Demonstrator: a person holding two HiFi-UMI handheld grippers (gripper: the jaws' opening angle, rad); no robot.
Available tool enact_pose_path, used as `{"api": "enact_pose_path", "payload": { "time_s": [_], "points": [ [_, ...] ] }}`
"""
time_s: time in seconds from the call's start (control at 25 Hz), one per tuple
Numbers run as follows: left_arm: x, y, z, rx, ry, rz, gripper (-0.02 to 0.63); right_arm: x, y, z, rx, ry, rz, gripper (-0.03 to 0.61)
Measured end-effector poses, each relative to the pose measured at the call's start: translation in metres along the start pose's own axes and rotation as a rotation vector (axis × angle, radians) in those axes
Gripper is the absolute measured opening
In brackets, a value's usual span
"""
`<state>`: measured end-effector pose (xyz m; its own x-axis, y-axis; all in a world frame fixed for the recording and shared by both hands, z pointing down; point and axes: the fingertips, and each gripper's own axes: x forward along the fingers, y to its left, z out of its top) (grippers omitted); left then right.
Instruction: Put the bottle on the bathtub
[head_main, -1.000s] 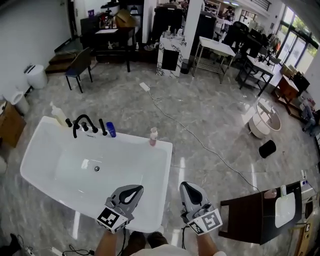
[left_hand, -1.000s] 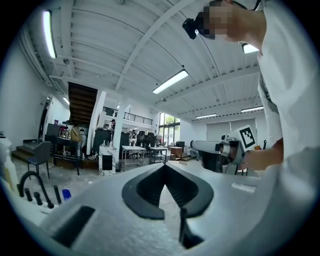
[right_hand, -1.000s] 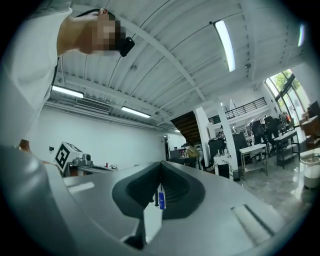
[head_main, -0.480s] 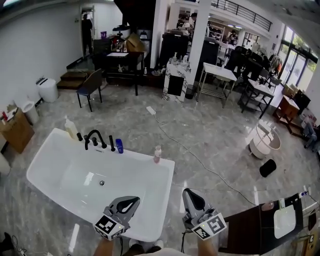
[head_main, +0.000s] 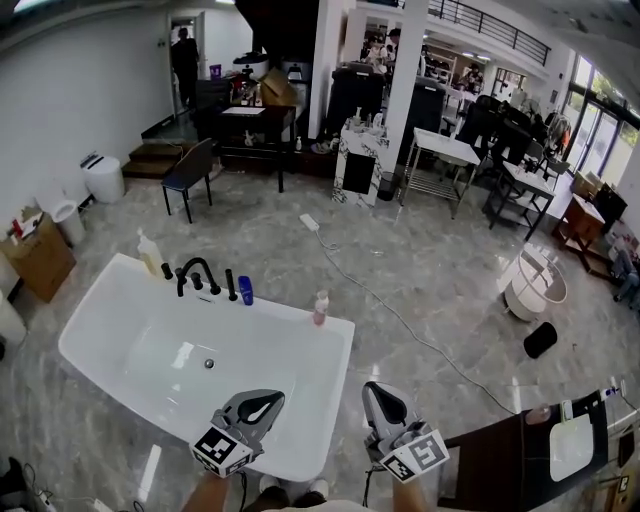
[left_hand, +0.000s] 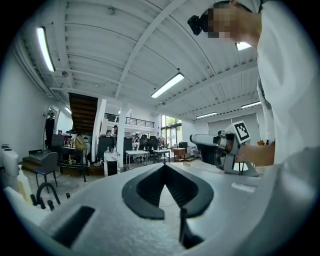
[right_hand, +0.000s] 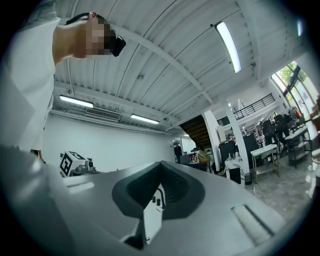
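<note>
The white bathtub lies in the middle left of the head view. On its far rim stand a pink bottle, a small blue bottle and a pale yellow bottle, around a black faucet. My left gripper hangs over the tub's near corner, shut and holding nothing. My right gripper is beside the tub over the floor, also shut and holding nothing. In the left gripper view the jaw tips meet. The right gripper shows the same in its own view. Both grippers are well short of the bottles.
A white cable runs across the marble floor right of the tub. A dark brown table stands at the lower right. A round white basin and a black object lie further right. A chair and a cardboard box are at the left.
The head view has tipped upward, so the tub and bottles sit slightly lower and further right in the picture. Both grippers stay shut in nearly the same place.
</note>
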<state>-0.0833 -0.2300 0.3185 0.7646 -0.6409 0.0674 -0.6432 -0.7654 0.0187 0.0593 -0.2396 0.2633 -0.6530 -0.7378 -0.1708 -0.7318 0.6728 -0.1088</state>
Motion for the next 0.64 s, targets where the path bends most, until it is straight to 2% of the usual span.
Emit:
{"api": "enact_pose_path", "payload": {
  "time_s": [0.44, 0.64],
  "points": [
    [-0.013, 0.001, -0.014, -0.023, 0.011, 0.001, 0.002, 0.009, 0.013, -0.007, -0.013, 0.026, 0.034, -0.009],
    [-0.017, 0.011, -0.007, -0.006, 0.002, 0.019, 0.002, 0.017, 0.016, -0.009, -0.017, 0.027, 0.043, -0.009]
  ]
}}
